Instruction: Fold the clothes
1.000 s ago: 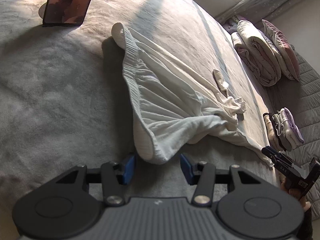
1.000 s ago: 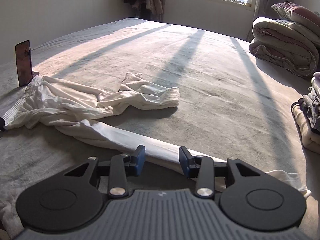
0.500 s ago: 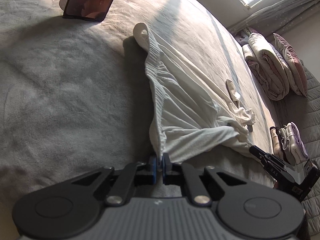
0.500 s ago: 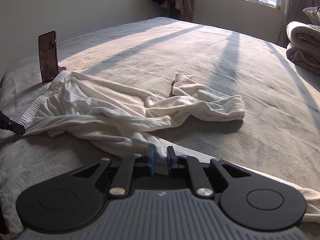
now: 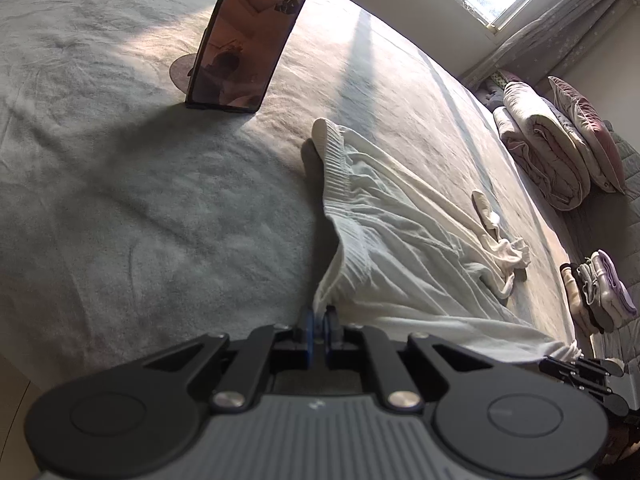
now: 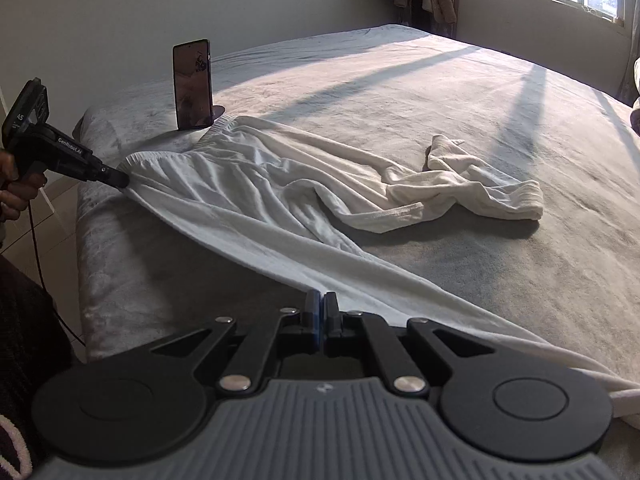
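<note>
A pair of white trousers (image 6: 256,184) lies spread across the grey bed (image 6: 460,92), waistband toward the phone (image 6: 192,84) propped upright near the bed's corner. The left tool (image 5: 319,322) has just closed – its blue pads pinch the elastic waistband edge, fabric visibly caught between them. The right tool (image 6: 320,314) has likewise just closed on the near trouser leg, the cloth running under and between its pads. That near leg stretches taut in a straight line between the two grips; the far leg lies crumpled and bent back on the bed. In the left wrist view, a rolled duvet (image 5: 544,160) and a stack of folded clothes (image 5: 596,292) sit at the far right side
</note>
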Available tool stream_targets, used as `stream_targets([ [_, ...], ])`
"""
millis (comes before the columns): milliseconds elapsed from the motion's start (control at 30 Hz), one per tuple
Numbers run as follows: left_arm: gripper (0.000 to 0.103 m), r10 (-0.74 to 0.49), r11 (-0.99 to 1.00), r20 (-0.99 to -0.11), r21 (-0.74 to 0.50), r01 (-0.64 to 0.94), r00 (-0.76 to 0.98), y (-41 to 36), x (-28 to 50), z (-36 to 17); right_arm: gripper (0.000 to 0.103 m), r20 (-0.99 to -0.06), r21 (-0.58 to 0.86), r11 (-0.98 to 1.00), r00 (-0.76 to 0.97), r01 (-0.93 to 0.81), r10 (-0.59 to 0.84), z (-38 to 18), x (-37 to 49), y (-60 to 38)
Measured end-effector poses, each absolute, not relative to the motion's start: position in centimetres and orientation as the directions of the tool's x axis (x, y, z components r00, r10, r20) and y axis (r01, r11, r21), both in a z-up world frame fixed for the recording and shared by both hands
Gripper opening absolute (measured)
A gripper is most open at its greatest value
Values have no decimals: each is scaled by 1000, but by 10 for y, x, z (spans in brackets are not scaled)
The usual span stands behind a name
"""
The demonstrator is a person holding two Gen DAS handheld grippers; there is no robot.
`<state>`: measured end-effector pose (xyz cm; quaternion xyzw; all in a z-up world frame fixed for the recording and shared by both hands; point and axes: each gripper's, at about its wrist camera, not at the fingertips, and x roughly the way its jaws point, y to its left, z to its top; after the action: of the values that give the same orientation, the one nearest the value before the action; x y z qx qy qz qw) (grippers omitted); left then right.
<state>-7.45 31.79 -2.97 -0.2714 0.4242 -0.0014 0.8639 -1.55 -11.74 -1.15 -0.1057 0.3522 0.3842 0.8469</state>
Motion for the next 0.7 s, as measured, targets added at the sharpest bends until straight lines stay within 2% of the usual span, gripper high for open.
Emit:
stream_targets([
  [267, 5, -205, 877, -742, -429, -217, 638, 331, -84, -24, 1, -740, 149, 575, 295, -805, 605, -23, -54, -104],
  [467, 7, -210, 906, -796, -376, -193, 568, 325, -76, -33, 3, -769, 155, 579, 270, -800, 579, -32, -54, -96],
  [533, 15, -217, 906, -794, -380, -185, 568, 326, -74, -30, 10, -766, 157, 575, 268, -803, 584, -29, -53, -97],
  [633, 46, -212, 906, -769, -386, -174, 603, 327, -71, -20, 17, -761, 151, 579, 280, -801, 585, -23, -48, -98],
  [667, 48, -210, 906, -760, -387, -169, 616, 328, -70, -16, 25, -757, 150, 582, 285, -799, 588, -20, -46, -98],
  [700, 49, -214, 906, -750, -392, -160, 626, 327, -67, -12, 43, -747, 147, 589, 300, -795, 593, -17, -44, -100],
])
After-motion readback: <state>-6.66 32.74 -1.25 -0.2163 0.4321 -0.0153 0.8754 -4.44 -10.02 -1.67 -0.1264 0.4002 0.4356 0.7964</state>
